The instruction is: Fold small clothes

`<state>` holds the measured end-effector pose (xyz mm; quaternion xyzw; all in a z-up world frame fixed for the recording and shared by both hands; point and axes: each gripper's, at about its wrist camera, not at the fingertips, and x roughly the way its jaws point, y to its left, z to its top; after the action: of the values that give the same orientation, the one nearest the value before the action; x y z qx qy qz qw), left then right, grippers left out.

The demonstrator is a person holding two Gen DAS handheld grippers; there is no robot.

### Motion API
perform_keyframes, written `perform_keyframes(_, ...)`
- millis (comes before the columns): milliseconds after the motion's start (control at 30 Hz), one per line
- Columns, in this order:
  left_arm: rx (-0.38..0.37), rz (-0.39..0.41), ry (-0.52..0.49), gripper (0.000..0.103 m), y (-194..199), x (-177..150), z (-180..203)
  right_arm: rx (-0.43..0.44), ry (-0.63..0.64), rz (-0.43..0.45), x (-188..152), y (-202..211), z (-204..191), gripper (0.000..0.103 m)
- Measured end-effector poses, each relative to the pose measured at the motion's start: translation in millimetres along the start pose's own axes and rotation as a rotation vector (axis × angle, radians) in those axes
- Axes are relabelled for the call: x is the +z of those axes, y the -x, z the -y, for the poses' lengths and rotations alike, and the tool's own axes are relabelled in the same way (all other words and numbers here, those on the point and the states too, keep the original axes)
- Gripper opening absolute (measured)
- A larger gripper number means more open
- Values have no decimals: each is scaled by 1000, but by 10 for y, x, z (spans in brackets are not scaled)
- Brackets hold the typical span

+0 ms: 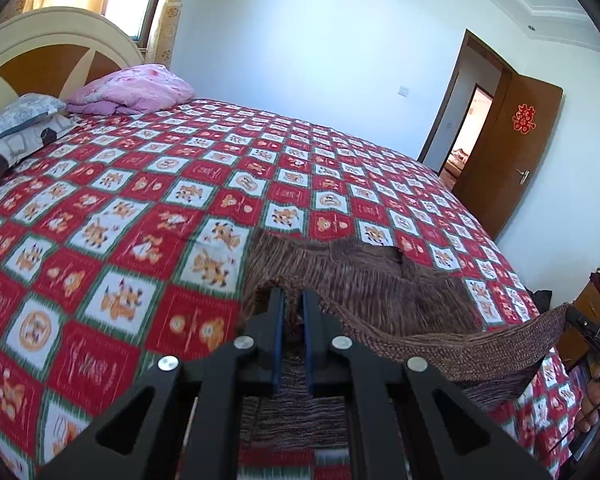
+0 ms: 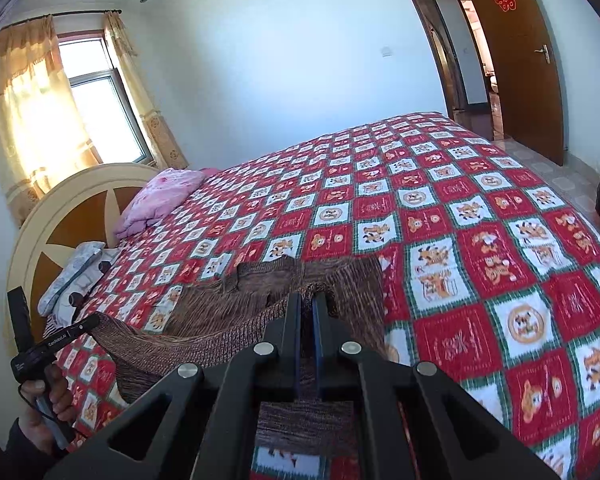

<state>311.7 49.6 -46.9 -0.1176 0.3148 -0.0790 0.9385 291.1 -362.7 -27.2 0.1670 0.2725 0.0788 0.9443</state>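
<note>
A brown knitted garment (image 1: 380, 280) lies on the red checked bedspread (image 1: 140, 208) near the bed's front edge. My left gripper (image 1: 291, 294) is shut on one raised corner of it. My right gripper (image 2: 309, 298) is shut on the other corner of the garment (image 2: 260, 296). The near edge hangs stretched between the two grippers, lifted off the bed, while the far part rests flat. The right gripper shows at the right edge of the left wrist view (image 1: 584, 324). The left gripper shows at the left of the right wrist view (image 2: 72, 330).
A pink pillow (image 1: 136, 88) and a grey patterned pillow (image 1: 16, 120) lie by the headboard (image 1: 52, 48). An open brown door (image 1: 512, 152) stands beyond the bed's far corner. A wooden stand with clothes (image 1: 596, 292) is at the right.
</note>
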Motion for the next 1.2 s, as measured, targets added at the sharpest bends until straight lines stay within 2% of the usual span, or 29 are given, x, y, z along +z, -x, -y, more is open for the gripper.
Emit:
perform_keyframes(367,68,-47,-29,9,-833,351,-53,-71,-39,-109,320,-1133,326,4)
perform_keyframes(533,94,-115,-40,9,-1355,347,-67,-113,-47,-175,323,-1671,472,4)
perform_keyframes(733,130,-155,-38,11,-1746,294,-86,-182,-57,-272,225,-2247,699,5)
perform_keyframes(767,149,-158,-27,16,-1785,290,-109,-195,-62,-267,227,-2266,732,10)
perform_keyframes(800,157,-159,-20,16,-1812,295,-124,-208,-71,-253,241,-2252,762,16)
perform_keyframes(833,155,-159,-10,16,-1801,307,-144,-222,-80,-230,263,-2200,780,34)
perform_keyframes(867,145,-155,1,16,-1748,319,-160,-222,-86,-206,280,-2117,777,46)
perform_keyframes(900,139,-141,0,17,-1687,326,-159,-216,-84,-188,295,-2037,754,46)
perform_keyframes(933,140,-112,-26,20,-1550,320,-138,-213,-62,-181,297,-1950,693,46)
perform_keyframes(967,155,-92,-58,29,-1475,307,-105,-208,-21,-189,281,-1881,597,46)
perform_keyframes(1000,171,-76,-95,42,-1387,279,-73,-194,20,-201,252,-1833,490,46)
perform_keyframes(1067,182,-65,-172,56,-1239,181,5,-130,118,-266,121,-1807,231,46)
perform_keyframes(1133,200,-91,-289,59,-1233,39,130,-103,219,-398,-101,-1954,-18,46)
perform_keyframes(1167,240,-121,-383,59,-1297,-76,224,-94,252,-449,-199,-2041,-106,46)
perform_keyframes(1200,260,-131,-420,59,-1338,-129,263,-98,288,-491,-292,-2131,-186,46)
